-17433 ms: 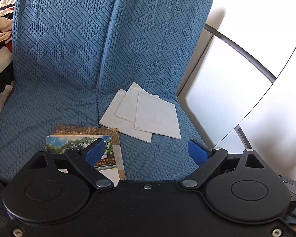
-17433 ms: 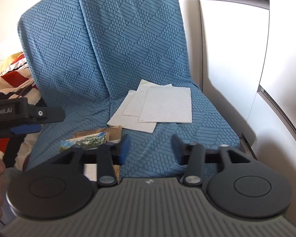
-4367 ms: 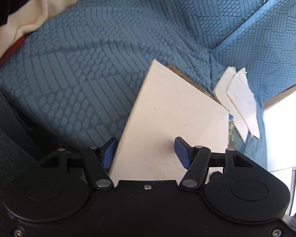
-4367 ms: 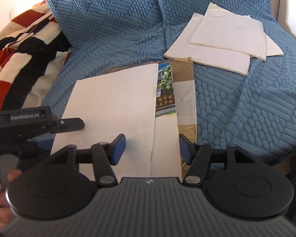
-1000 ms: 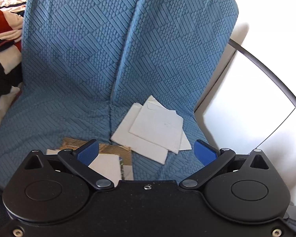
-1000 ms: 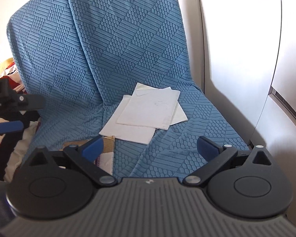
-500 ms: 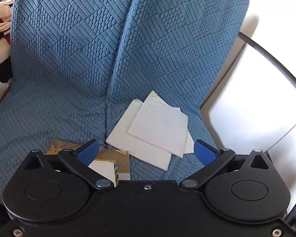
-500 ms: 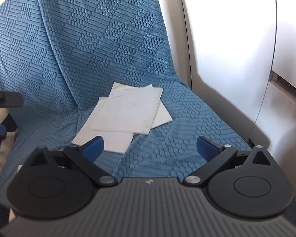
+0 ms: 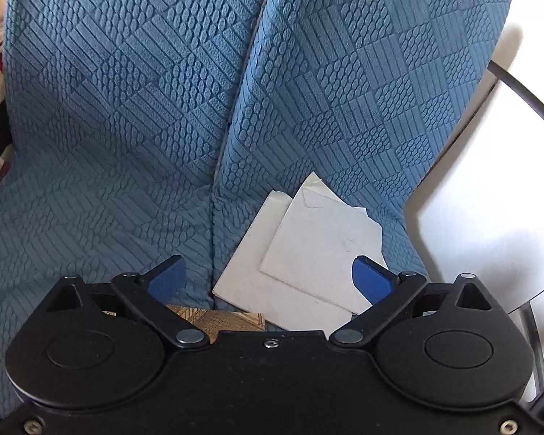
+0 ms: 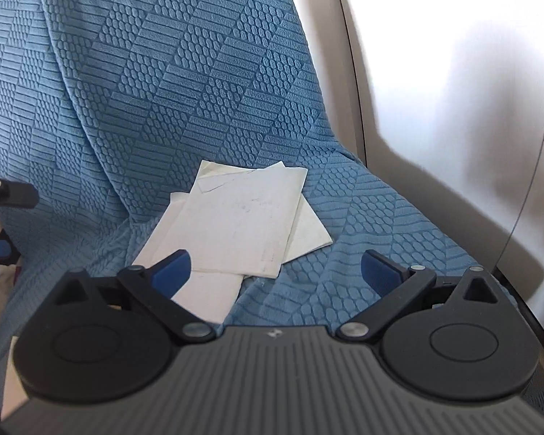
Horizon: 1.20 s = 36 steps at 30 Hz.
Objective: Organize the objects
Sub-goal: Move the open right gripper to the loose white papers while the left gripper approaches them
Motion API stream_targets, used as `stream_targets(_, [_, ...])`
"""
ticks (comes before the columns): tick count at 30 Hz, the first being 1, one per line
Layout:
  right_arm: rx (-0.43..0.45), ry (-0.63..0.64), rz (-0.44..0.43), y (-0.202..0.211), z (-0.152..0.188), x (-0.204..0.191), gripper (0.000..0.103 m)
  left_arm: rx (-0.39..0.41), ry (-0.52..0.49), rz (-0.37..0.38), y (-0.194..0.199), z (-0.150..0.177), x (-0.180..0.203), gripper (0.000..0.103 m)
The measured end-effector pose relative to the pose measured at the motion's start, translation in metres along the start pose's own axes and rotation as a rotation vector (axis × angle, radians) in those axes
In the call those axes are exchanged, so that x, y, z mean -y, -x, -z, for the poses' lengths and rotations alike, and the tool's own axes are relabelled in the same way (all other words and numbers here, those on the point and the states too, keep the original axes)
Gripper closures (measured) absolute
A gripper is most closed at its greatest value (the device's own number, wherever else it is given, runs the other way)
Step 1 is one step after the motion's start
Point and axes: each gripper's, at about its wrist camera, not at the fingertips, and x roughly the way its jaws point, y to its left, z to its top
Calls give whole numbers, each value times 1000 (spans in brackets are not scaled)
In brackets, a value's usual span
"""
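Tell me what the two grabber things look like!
The left hand-held gripper has a smooth black body with two round discs, black arms and blue pads. The right hand-held gripper looks alike, but its body is grey and ribbed, with a small logo.

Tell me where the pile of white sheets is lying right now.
The pile of white sheets lies on the blue sofa cover, on the seat cushion nearest the white wall, just ahead of both grippers.

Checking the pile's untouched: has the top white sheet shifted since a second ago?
No. The top white sheet still overlaps the lower sheets the same way on the blue sofa cover.
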Motion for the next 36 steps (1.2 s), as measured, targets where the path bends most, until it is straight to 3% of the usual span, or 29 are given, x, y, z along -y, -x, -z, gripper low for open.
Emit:
stream_targets(6, [-24,-34,-6,-35,-2,2,9,-36,-21,8,-41,4,3,19])
stream_targets(9, [-50,-28,-3,-53,-3,3,26,-68,-7,25,-66,3,1,28])
stream_targets(12, [-63,-31,-9,-65,-2,8,29,-91,1,51,-87,2,1,34])
stream_targets(17, [-77,-71,-28,-79,-5,20,36,-132,-51,21,-123,-2,11,46])
stream_targets(22, [-98,-32,-57,-89,-4,9,52,-175,-84,1,-155,-4,17,62])
stream_targets(27, [-106,13,-79,-89,-4,2,53,-222,-110,-6,-179,0,24,81])
stream_targets(32, [-134,8,-128,-87,-3,0,53,-235,-159,-28,-188,6,33,82])
stream_targets(36, [-154,-104,-195,-88,-3,10,51,-249,-155,-24,-189,5,32,82])
